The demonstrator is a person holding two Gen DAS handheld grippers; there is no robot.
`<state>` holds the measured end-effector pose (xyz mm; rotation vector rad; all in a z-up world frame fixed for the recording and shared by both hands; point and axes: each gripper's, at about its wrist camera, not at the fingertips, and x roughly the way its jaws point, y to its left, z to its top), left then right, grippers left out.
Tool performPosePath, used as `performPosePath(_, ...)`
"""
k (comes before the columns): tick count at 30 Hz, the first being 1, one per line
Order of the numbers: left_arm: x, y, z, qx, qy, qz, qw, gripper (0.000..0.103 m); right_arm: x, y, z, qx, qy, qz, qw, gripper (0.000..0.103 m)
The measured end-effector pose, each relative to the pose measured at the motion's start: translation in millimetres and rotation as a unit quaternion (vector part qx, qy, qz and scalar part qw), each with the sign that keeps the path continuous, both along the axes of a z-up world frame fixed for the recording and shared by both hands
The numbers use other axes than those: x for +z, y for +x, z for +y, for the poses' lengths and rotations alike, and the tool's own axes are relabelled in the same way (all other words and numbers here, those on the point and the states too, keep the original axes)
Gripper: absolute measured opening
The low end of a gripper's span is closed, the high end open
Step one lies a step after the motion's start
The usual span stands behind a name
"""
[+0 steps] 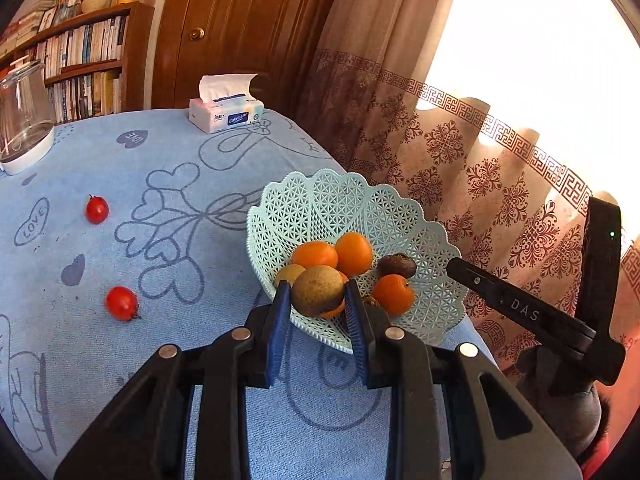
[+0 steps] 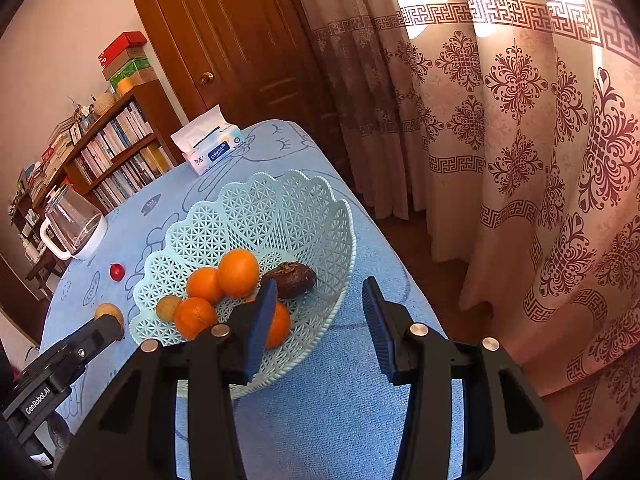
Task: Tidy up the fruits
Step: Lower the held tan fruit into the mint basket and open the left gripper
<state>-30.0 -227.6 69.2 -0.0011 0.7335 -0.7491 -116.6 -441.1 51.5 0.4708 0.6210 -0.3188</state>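
My left gripper (image 1: 318,300) is shut on a round brown fruit (image 1: 318,290) and holds it over the near rim of a mint lattice basket (image 1: 340,188). In the basket lie three oranges (image 1: 354,252), a dark wrinkled fruit (image 1: 396,265) and another brown fruit (image 1: 290,274). Two red tomatoes (image 1: 97,209) (image 1: 122,303) sit on the blue cloth to the left. In the right wrist view my right gripper (image 2: 320,322) stands open over the basket's (image 2: 260,184) near right rim, gripping nothing. The left gripper (image 2: 114,322) with its brown fruit (image 2: 107,312) shows at lower left.
A tissue pack (image 1: 226,114) stands at the far table edge. A glass jug (image 1: 24,120) on a white base sits far left. The table's right edge (image 2: 400,264) drops off beside a patterned curtain (image 2: 520,160). Bookshelf (image 1: 88,60) and wooden door (image 1: 240,20) stand behind.
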Motion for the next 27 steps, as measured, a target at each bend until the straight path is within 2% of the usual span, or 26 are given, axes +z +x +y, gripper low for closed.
performPosePath(9,-10,-3,-17,-0.018,0.014,0.007,0.9997,0.028,-6,0,-2,0.004,0.008,0.002,1.000,0.046)
performPosePath(27,-17,-3,-19,-0.022,0.020,0.012,0.9995,0.028,-11,4,-1,0.005,0.011,0.006,1.000,0.046)
